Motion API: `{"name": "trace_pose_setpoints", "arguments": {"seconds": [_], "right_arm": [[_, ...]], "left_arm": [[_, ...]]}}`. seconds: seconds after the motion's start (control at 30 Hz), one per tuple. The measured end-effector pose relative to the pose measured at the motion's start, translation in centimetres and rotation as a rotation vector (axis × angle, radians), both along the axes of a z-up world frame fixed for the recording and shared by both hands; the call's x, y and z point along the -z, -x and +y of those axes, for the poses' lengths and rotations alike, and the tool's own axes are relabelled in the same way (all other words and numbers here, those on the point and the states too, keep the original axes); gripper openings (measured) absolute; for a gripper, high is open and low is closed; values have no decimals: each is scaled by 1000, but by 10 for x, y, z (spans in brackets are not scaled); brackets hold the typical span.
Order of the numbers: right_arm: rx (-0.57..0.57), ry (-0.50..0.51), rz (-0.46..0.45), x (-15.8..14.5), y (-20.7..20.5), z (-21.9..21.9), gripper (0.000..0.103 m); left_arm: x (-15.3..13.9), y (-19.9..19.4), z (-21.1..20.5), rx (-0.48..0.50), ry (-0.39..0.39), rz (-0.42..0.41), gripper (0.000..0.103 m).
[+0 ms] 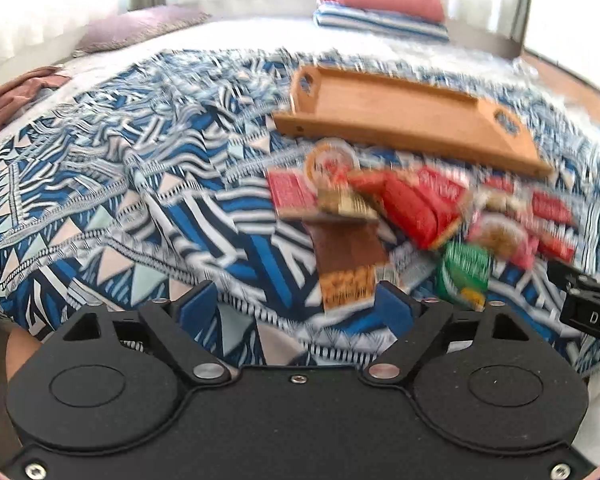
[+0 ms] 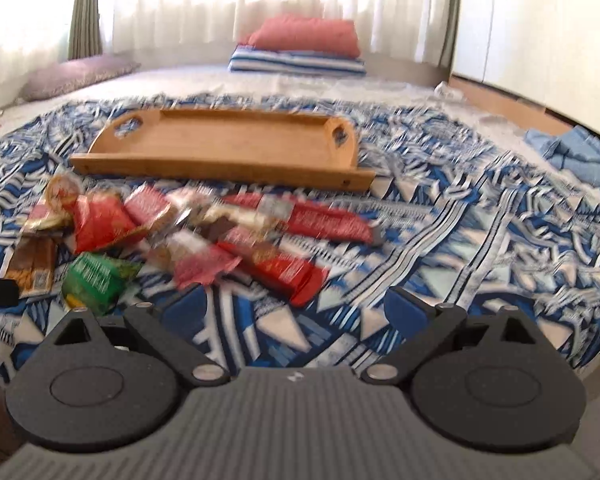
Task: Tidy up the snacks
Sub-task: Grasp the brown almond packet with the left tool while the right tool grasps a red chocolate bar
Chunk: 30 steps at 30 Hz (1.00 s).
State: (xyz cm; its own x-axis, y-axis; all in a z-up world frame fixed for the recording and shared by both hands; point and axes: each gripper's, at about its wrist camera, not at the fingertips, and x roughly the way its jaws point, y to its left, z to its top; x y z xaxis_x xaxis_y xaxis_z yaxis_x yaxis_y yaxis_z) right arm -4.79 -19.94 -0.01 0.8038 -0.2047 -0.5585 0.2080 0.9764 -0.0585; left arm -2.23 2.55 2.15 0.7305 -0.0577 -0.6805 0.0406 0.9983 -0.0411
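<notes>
A heap of snack packets (image 1: 416, 208) (image 2: 188, 236) lies on a blue patterned bedspread (image 1: 112, 184): red wrappers, a brown bar (image 1: 348, 260), a green pack (image 1: 462, 276) (image 2: 94, 278) and a round-lidded cup (image 1: 332, 160). Behind the heap sits a wooden tray (image 1: 404, 120) (image 2: 228, 148) with nothing in it. My left gripper (image 1: 300, 300) hovers open just short of the brown bar, its jaws holding nothing. My right gripper (image 2: 296, 304) stands open near the front of the heap, also holding nothing. Both views are blurred.
A pink pillow (image 2: 304, 34) on a striped folded cloth (image 2: 296, 62) lies at the far end of the bed. A mauve cushion (image 2: 76, 74) lies far left, blue clothes (image 2: 572, 152) at the right. Curtains hang behind. The right gripper's body (image 1: 592, 308) shows at the left view's right edge.
</notes>
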Motion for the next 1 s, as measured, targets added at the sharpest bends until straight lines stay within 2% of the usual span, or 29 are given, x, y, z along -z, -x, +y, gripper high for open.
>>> {"name": "trace_pose_setpoints", "arguments": {"seconds": [0.07, 0.2, 0.47, 0.67, 0.83, 0.93, 1.0], "right_arm": [[12, 19, -11, -3, -3, -4, 98], [-12, 52, -13, -6, -13, -9, 85], [-117, 116, 7, 3, -30, -6, 78], [-175, 153, 25, 12, -39, -2, 77], [-177, 103, 41, 17, -47, -8, 73], [-184, 66, 44, 18, -50, -10, 62], [-187, 48, 44, 19, -51, -10, 54]], "left_arm": [[-5, 0, 3, -15, 45, -26, 71], [-8, -5, 4, -2, 96, -20, 67], [3, -14, -11, -40, 47, -18, 66], [9, -17, -20, -17, 33, -11, 63], [17, -23, -26, -1, 32, -2, 63], [19, -24, -28, 3, 29, -11, 64], [19, -24, -29, 6, 25, -12, 59]]}}
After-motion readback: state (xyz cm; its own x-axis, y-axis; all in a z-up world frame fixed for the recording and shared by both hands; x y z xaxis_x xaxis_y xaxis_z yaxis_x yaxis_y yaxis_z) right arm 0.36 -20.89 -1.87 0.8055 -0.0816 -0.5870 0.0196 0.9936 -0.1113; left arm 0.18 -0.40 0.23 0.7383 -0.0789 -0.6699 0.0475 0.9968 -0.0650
